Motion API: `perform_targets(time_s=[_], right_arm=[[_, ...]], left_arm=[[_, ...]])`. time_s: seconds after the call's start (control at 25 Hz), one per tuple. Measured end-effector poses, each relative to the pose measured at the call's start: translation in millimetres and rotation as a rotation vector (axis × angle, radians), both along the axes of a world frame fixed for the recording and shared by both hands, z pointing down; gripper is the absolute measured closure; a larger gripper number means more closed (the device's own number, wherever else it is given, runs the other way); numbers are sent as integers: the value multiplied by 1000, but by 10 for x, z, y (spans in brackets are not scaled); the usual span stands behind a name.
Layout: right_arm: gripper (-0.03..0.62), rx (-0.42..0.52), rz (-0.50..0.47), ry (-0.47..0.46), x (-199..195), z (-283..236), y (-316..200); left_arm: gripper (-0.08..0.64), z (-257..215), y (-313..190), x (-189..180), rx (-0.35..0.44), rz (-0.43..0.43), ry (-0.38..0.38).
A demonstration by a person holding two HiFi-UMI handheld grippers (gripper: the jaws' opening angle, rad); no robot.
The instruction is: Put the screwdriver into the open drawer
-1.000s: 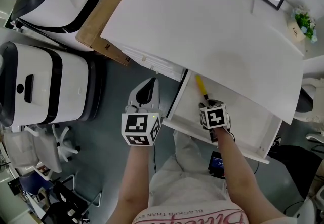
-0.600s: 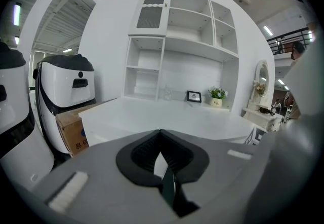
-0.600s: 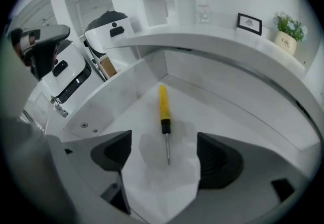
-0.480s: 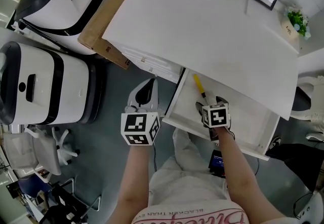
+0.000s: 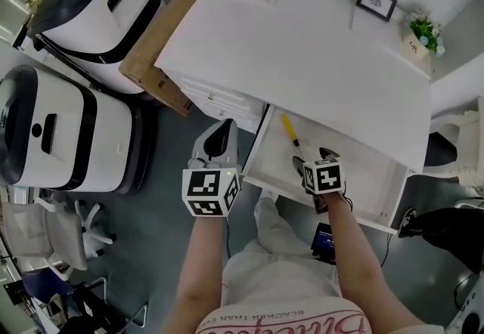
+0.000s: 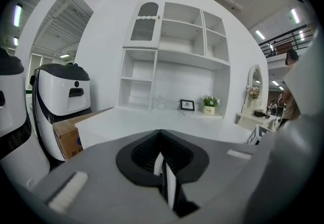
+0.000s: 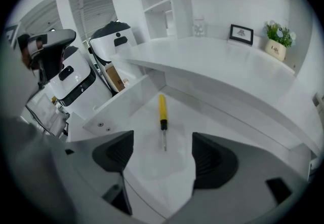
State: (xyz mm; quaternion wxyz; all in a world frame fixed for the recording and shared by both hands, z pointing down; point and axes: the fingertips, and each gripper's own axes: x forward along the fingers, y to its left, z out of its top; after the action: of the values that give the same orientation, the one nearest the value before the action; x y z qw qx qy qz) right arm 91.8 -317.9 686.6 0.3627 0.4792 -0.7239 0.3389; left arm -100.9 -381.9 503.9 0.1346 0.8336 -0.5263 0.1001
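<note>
In the open drawer [image 5: 368, 171], its back hidden under the desk [image 5: 302, 53], I see the screwdriver [image 5: 290, 131] lying flat. My right gripper [image 5: 312, 158] hovers near it, jaws just opened wide, empty. My left gripper [image 5: 219, 136] is pressed together, empty.

Person in pale clothes, a grey gripper in each hand

White top [image 5: 227, 323] with red lettering across it, off-white trousers [image 5: 276, 264], forearms bare of sleeves. The left gripper [image 5: 224, 125] and right gripper [image 5: 311, 157] have grey bodies and black ribbed pads [image 7: 114, 154]. The left cube [image 5: 209, 193] and right cube [image 5: 321, 175] are white with black square markers.
</note>
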Motion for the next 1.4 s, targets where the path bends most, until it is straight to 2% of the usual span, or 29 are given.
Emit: perform_targets(time_s=[0.52, 0.6, 0.68, 0.92, 1.04, 1.4], right_arm=[[237, 178, -38, -43, 33, -741, 130], [271, 214, -25, -35, 51, -871, 142], [341, 255, 2, -39, 66, -1019, 163], [499, 364, 33, -63, 110, -1497, 268], [557, 413, 39, -92, 122, -1743, 322], [583, 545, 20, -161, 131, -2390, 474]], left_arm=[[552, -445, 331, 54, 104, -11, 29], [552, -516, 376, 43, 124, -19, 37], [552, -590, 426, 34, 143, -23, 42], [552, -837, 586, 107, 202, -13, 37], [552, -955, 671, 115, 226, -17, 37], [552, -1243, 846, 238, 282, 29, 18]])
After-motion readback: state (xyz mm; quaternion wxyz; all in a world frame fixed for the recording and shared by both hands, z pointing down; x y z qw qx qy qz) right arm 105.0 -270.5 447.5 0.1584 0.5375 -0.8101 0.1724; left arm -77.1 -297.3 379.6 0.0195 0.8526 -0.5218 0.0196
